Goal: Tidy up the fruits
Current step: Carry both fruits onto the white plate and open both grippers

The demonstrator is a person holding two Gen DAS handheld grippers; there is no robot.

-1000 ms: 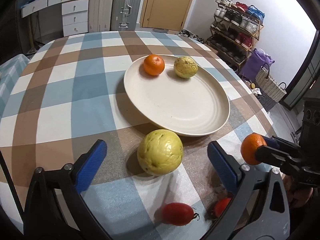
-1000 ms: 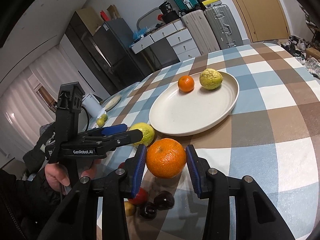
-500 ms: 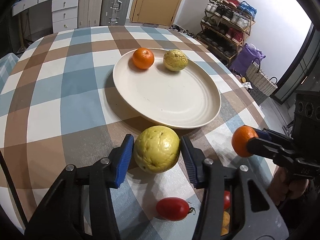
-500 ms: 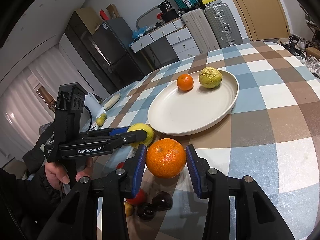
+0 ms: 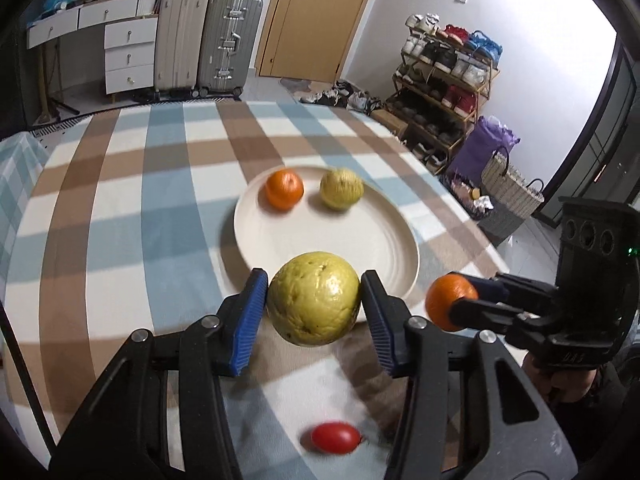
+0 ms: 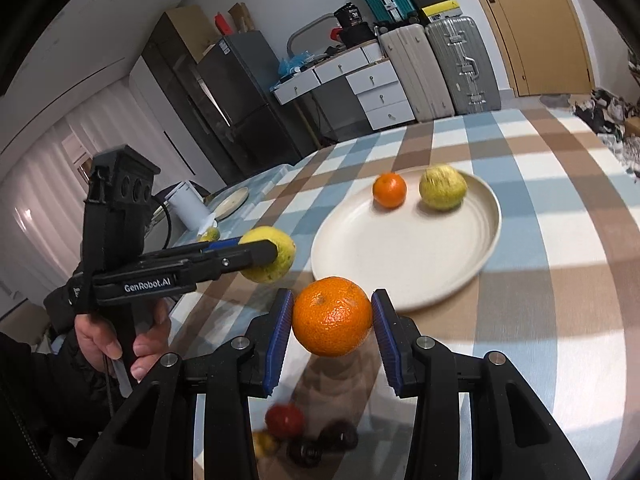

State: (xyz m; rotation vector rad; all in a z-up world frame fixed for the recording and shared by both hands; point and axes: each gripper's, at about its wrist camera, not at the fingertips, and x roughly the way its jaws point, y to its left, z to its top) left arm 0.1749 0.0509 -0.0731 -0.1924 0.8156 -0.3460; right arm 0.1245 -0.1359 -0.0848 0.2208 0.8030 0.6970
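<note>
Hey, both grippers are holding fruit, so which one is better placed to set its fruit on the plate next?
Left, probably. The left gripper holds the yellow-green fruit right at the plate rim; the right gripper with its orange sits slightly farther back.

- The left gripper (image 5: 314, 314) is matte black plastic: two angular arms, each tipped with a blue ribbed rubber pad (image 5: 245, 322), with round silver screws at the joints.
- Seen from the right wrist view, its side carries white "GenRobot.AI" lettering and an upright black camera block with three round holes.
- The right gripper (image 6: 332, 328) is built the same way, black with blue ribbed pads and silver screws.
- The person's left hand (image 6: 116, 336) emerges from a dark padded sleeve (image 6: 28, 396).
</note>
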